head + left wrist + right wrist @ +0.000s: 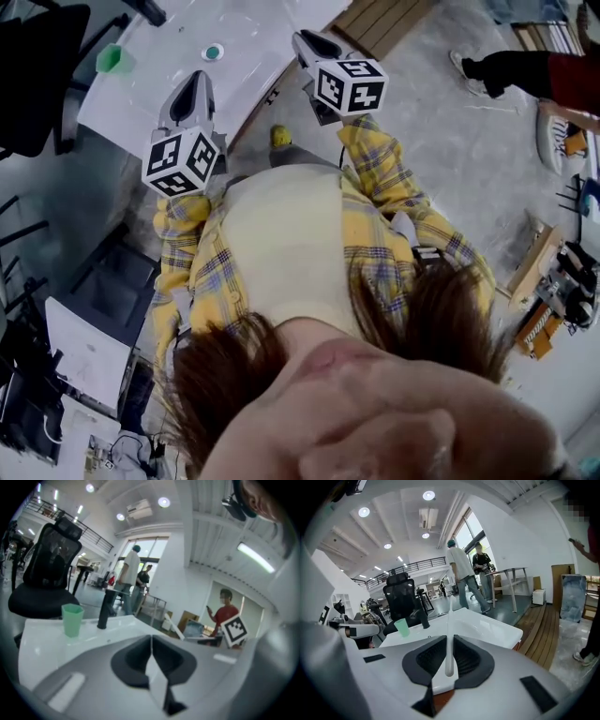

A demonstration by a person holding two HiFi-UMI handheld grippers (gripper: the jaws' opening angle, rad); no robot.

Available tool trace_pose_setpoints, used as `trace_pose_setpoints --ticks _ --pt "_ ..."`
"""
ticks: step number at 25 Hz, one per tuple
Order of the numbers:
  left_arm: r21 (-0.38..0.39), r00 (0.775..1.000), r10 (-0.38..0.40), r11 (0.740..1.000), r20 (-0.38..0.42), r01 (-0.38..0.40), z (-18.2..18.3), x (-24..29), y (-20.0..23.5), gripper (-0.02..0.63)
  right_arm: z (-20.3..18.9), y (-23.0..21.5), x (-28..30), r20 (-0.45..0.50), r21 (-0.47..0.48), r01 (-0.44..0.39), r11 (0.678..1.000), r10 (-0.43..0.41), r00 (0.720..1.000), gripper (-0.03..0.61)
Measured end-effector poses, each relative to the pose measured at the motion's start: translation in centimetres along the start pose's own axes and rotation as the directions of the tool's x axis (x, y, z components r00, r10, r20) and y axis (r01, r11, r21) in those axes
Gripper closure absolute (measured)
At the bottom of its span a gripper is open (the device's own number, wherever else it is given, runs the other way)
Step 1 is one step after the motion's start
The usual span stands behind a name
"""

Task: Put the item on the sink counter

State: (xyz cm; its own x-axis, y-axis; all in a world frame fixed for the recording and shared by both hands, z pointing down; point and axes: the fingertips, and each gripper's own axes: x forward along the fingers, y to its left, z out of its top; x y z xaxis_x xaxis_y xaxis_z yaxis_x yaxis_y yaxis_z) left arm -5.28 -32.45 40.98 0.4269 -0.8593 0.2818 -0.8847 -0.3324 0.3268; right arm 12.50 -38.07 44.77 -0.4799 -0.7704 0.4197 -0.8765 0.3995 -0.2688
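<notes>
White sink surface (239, 47) lies ahead, a green cup (72, 619) standing on it with the black faucet (105, 609) just beside the cup. My right gripper (449, 654) is clamped on a slim white item (450, 620), held off the surface and well apart from the cup. My left gripper (151, 654) is closed on nothing. I judge this the carry; next I should lower the item onto bare surface near the cup and release
</notes>
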Motion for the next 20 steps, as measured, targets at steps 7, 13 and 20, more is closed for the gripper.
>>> trace_pose_setpoints --ticks 7,13,20 --pt "-0.009 0.998 0.049 0.999 0.027 -0.049 0.9 3.1 0.0 0.604 0.9 -3.8 2.7 -0.033 -0.016 -0.006 1.0 0.005 0.999 0.529" --pt "-0.017 0.996 0.08 0.997 0.033 -0.079 1.2 5.1 0.1 0.604 1.4 -6.3 4.7 -0.056 -0.027 -0.01 1.0 0.008 0.998 0.529" --pt "-0.017 0.994 0.108 0.994 0.029 -0.108 1.1 6.8 0.2 0.604 1.6 -8.9 6.7 -0.087 -0.057 0.007 0.998 -0.012 0.996 0.529"
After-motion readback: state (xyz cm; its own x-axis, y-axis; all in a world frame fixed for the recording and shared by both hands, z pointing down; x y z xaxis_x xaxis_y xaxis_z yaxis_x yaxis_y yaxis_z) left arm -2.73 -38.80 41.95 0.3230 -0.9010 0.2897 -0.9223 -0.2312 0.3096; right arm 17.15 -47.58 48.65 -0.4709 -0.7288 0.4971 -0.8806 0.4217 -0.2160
